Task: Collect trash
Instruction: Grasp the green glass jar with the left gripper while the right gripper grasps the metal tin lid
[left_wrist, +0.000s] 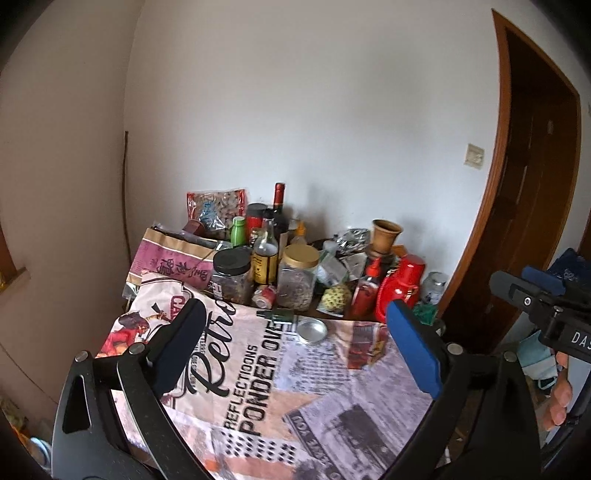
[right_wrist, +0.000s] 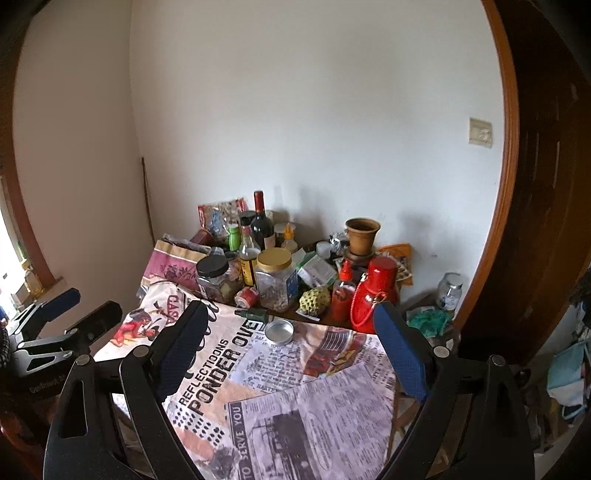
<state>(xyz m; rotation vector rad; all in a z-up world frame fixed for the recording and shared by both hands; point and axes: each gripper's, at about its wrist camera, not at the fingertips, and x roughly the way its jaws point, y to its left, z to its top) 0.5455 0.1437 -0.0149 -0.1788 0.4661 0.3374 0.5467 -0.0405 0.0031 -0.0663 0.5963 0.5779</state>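
- Left wrist view: the left hand-held gripper (left_wrist: 295, 347) hangs above the worktop (left_wrist: 332, 417), jaws spread wide, nothing between them; the right hand-held gripper (left_wrist: 532, 291) shows at the right edge, off the worktop's side, and whether it is parted cannot be told from here.
- Likely trash in this view: a small round tin lid (left_wrist: 312, 330) and a dark green dropper bottle (left_wrist: 279, 317) lying on its side, just beside each other at the far edge of the printed cloth (left_wrist: 236, 387); a small red can (left_wrist: 264, 296) lies tipped close behind them.
- Risk: the black-lidded jar (left_wrist: 232, 278), gold-lidded jar (left_wrist: 298, 282) and red flask (left_wrist: 399, 291) stand packed just behind; a wide-open approach could knock one over.
- Risk: the tin lid is shallow and lies flat; I judge the pads may slide off it or snag the loose cloth.
- Right wrist view: the right hand-held gripper (right_wrist: 291, 345) is likewise fully parted and empty over the same cloth; the left hand-held gripper (right_wrist: 62, 310) appears at the left margin, fingers apart.
- Only this view shows the flask's red cord handle (right_wrist: 364, 310) hanging toward the cloth's edge, a snag hazard, and a green rag (right_wrist: 428, 321) right of the worktop, possibly trash too.
- Only the left view shows the person's fingers (left_wrist: 559, 398).
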